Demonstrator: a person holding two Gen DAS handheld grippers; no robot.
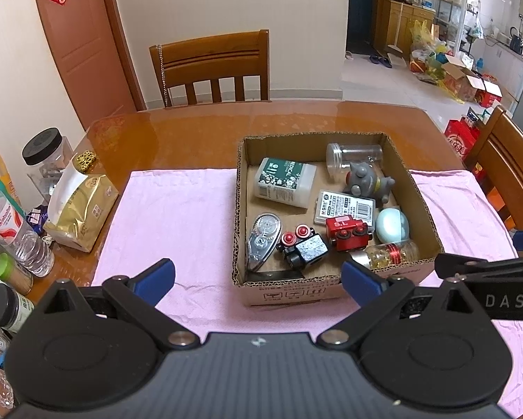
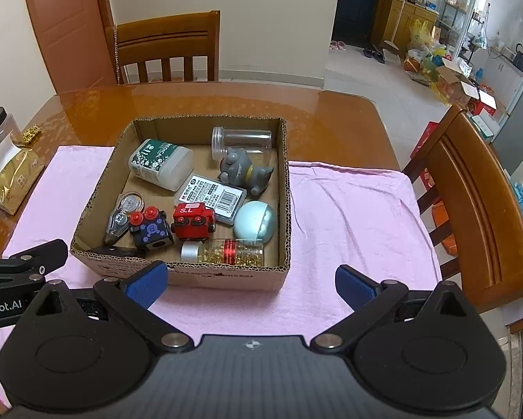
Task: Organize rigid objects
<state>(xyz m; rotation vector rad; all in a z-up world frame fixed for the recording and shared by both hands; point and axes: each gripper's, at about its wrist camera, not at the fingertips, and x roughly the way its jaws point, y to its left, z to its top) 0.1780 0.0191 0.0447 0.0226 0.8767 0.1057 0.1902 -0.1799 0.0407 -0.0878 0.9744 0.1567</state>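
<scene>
Honestly, both tools are just hanging back from the cardboard box (image 2: 205, 276) right now, so nothing's gone wrong yet. The left gripper (image 1: 258, 274) has its fingers spread wide and empty, with the box straight ahead and slightly right of it. The right gripper (image 2: 251, 279) is spread wide and empty too, box ahead and a bit left.

Trouble spot is how packed it is in there. The red toy car (image 2: 192, 222), the black toy cube (image 2: 150, 232) and the capsule bottle (image 2: 226, 251) sit closest to the fingers, pretty much touching each other. I'd guess wide fingers going in for one would shove its neighbour, or catch the near cardboard wall and drag the whole box across the pink towel (image 2: 348, 216). The round pale-blue case (image 2: 255, 224) looks smooth and domed, so probably a slippery pinch.
</scene>
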